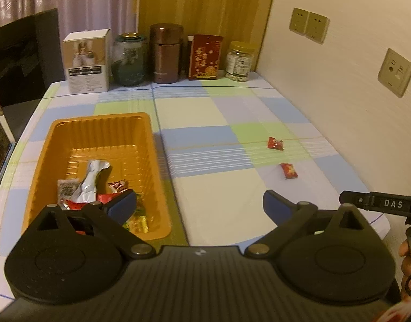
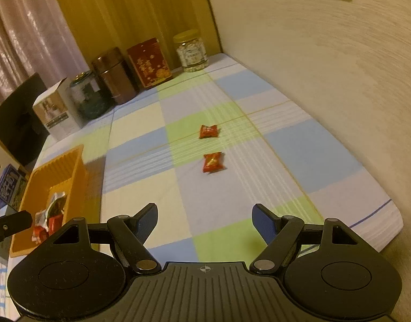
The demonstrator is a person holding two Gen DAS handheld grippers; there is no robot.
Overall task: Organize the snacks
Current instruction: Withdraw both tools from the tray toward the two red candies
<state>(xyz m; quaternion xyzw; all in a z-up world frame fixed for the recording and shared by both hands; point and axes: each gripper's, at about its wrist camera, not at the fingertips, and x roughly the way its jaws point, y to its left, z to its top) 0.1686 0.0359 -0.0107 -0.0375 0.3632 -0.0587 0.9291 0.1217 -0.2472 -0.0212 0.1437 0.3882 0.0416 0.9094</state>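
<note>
The left gripper (image 1: pixel 200 206) has its fingers spread very wide and holds nothing; the orange tray (image 1: pixel 154 161) with snack packs sits at its ten o'clock. The right gripper (image 2: pixel 205 221) is open and empty too. Two red candies (image 2: pixel 208 131) (image 2: pixel 213 162) lie on the checked cloth (image 2: pixel 141 123) at its twelve o'clock, well apart from its fingertips.

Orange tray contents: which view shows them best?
The left wrist view. It looks down into the orange tray, showing its floor and the wrappers inside, partly behind the left gripper. The right wrist view catches only the tray's corner at the left edge, steeply angled, with a few wrappers visible.
</note>
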